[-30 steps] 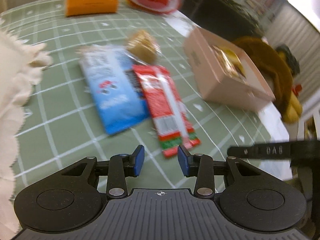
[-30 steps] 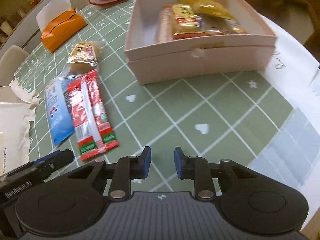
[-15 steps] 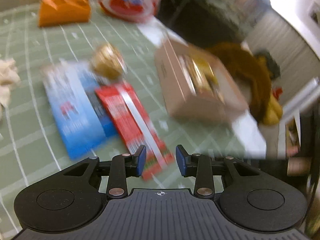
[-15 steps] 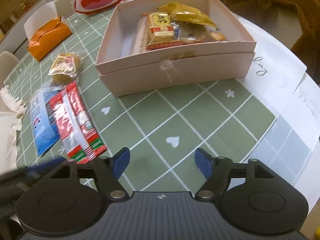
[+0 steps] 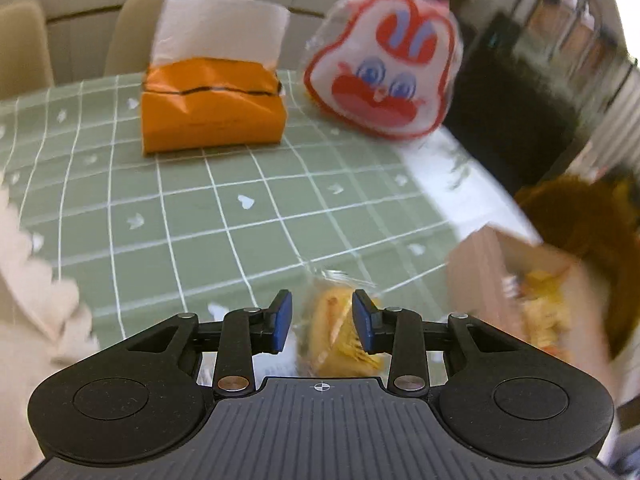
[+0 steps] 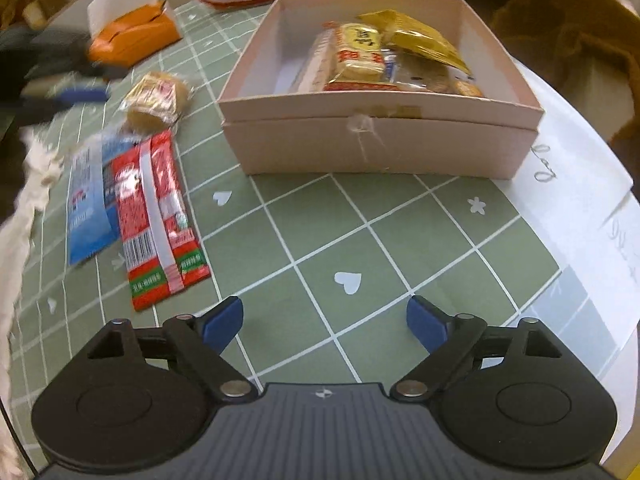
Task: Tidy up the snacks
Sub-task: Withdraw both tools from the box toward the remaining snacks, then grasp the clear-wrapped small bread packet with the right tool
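Note:
A pink box point(image 6: 380, 136) holds several snack packets. Left of it on the green checked cloth lie a round wrapped pastry point(image 6: 156, 100), a red packet point(image 6: 154, 216) and a blue packet point(image 6: 88, 204). My left gripper point(image 5: 319, 322) is open a little, its blue pads either side of the pastry point(image 5: 340, 332) and just above it; the box point(image 5: 492, 280) shows blurred at its right. It appears blurred at the far left of the right wrist view point(image 6: 68, 92). My right gripper point(image 6: 324, 320) is wide open and empty, low over the cloth in front of the box.
An orange tissue box point(image 5: 212, 108) and a rabbit-face bag point(image 5: 384, 68) stand at the table's far side. White fringed cloth point(image 6: 24, 200) lies at the left. White paper point(image 6: 576, 184) lies at the right edge, a brown plush point(image 6: 568, 40) beyond it. Chairs stand behind the table.
My left gripper has moved forward past the red and blue packets to straddle the pastry. My right gripper has opened wide and moved a little nearer the box.

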`<state>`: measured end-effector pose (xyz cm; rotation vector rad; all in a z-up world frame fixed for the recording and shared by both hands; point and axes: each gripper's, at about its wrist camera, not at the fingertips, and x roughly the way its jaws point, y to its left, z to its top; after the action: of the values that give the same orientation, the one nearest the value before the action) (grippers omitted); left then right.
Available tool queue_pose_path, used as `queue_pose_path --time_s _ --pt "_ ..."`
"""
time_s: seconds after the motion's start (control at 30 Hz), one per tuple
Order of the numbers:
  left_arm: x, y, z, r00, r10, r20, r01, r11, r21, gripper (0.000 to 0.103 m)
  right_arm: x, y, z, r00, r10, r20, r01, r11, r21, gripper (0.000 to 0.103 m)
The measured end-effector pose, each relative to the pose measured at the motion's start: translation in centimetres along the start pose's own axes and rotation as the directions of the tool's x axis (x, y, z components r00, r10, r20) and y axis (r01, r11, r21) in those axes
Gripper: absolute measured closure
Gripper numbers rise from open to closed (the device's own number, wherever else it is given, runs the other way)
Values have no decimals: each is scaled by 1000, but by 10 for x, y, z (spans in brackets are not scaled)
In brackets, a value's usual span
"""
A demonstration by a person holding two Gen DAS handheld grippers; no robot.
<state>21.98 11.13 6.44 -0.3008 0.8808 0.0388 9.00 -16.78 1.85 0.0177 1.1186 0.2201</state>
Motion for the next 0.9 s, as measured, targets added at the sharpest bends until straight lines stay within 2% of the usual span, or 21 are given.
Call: queue_pose_path --time_s 0.07,0.2,0.27,0.37,0.47,0.67,0.77,0.9 --pt "18 -4 -1 998 -17 -55 19 999 31 60 0 1 -2 1000 3 6 -3 1000 -12 11" --pt "19 -12 -16 998 -50 -36 53 994 95 61 2 -3 -4 1000 -9 17 9 1000 5 4" --pt "12 -14 -28 998 -62 -31 66 991 117 63 2 -4 -3 1000 -22 21 22 1000 11 3" --pt "-4 -4 -51 989 -141 -50 145 987 74 75 3 -2 -3 999 -33 18 33 999 12 3" --pt "-22 5 -72 981 -182 -68 186 981 56 84 2 0 -2 1000 -15 3 15 1000 14 4" --pt "-49 17 -109 967 -208 -149 215 976 35 85 -4 18 16 997 75 22 -76 996 38 4" --pt "-64 28 -116 968 -200 -149 205 979 15 84 2 34 22 996 93 15 -94 995 40 4" --pt "-77 32 -121 978 -146 -151 156 986 61 82 3 67 37 997 73 40 -73 997 -13 5"
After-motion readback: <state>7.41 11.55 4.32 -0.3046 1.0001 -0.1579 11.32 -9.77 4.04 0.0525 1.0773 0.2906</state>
